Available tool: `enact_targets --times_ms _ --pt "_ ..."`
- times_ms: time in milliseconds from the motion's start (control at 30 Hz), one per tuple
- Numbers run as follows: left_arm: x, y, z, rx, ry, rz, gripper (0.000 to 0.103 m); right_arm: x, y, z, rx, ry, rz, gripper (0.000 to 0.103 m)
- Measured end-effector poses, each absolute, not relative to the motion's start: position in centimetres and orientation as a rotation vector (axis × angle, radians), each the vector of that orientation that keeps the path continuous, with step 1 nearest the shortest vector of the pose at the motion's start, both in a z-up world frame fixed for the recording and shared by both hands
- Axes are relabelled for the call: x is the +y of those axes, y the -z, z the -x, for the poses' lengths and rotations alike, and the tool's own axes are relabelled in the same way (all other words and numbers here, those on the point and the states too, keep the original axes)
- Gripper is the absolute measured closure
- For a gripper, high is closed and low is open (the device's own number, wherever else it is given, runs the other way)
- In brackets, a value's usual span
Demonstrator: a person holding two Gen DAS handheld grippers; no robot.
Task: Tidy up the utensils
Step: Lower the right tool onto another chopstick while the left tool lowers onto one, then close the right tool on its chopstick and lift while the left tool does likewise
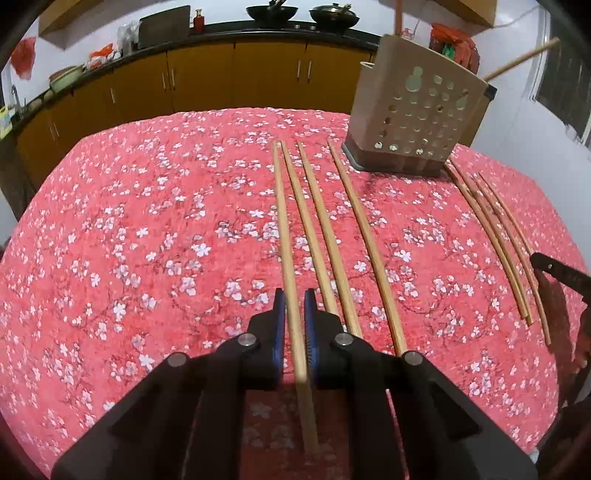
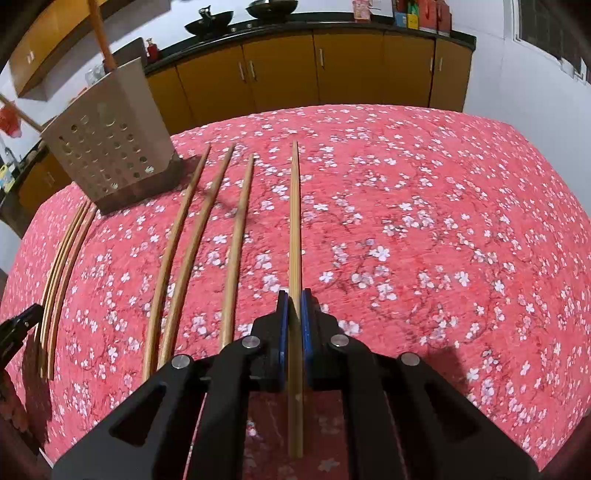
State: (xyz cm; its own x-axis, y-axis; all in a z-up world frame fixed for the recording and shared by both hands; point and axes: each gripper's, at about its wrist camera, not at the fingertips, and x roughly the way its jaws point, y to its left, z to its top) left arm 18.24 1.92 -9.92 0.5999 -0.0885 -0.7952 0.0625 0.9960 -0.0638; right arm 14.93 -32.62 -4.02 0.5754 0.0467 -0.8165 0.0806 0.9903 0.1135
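Observation:
Wooden chopsticks lie in two groups on a red flowered tablecloth (image 1: 147,240). My left gripper (image 1: 294,314) is shut on the leftmost chopstick (image 1: 282,221) of its group, near that stick's near end. Three more chopsticks (image 1: 325,236) lie just right of it. My right gripper (image 2: 294,306) is shut on the rightmost chopstick (image 2: 294,221) of its group, with three others (image 2: 236,240) to its left. A beige perforated holder (image 1: 417,114) (image 2: 110,147) stands at the back between the groups, with two sticks (image 1: 524,61) poking out of it.
The right-hand chopstick group (image 1: 491,236) runs towards a black tool part (image 1: 554,273) at the left wrist view's right edge. Yellow cabinets (image 2: 332,70) with woks (image 1: 271,13) on the counter stand beyond the table. The cloth's far right (image 2: 443,221) carries no objects.

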Motion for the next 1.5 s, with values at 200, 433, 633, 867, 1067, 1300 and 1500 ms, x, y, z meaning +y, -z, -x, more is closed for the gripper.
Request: enact_targets --times_ms 200,433,633,867,1067,1300,1500 --pt "3.3 10.0 -19.8 0.915 0.034 0.032 0.095 -32.3 4.1 -15.1 0.951 0.017 -0.135 0.095" --pt "6.5 10.0 -21.8 0.901 -0.021 0.103 0.095 -32.9 4.2 -16.8 0.918 0.047 -0.127 0.095" --pt "6.8 9.9 -21.5 0.89 -0.009 0.117 0.094 -32.8 4.5 -17.5 0.89 0.055 -0.113 0.095" --pt "7.2 9.7 -21.1 0.89 -0.006 0.127 0.094 -32.9 4.5 -17.4 0.889 0.052 -0.116 0.095" --pt "7.6 9.5 -19.9 0.892 -0.003 0.109 0.094 -32.7 4.6 -16.4 0.89 0.046 -0.108 0.095" --pt "7.2 9.4 -19.6 0.895 -0.012 0.093 0.094 -33.0 4.5 -16.0 0.889 0.045 -0.114 0.095" --pt "6.9 9.5 -19.8 0.898 -0.022 0.067 0.093 -32.9 4.4 -15.9 0.891 0.051 -0.105 0.095"
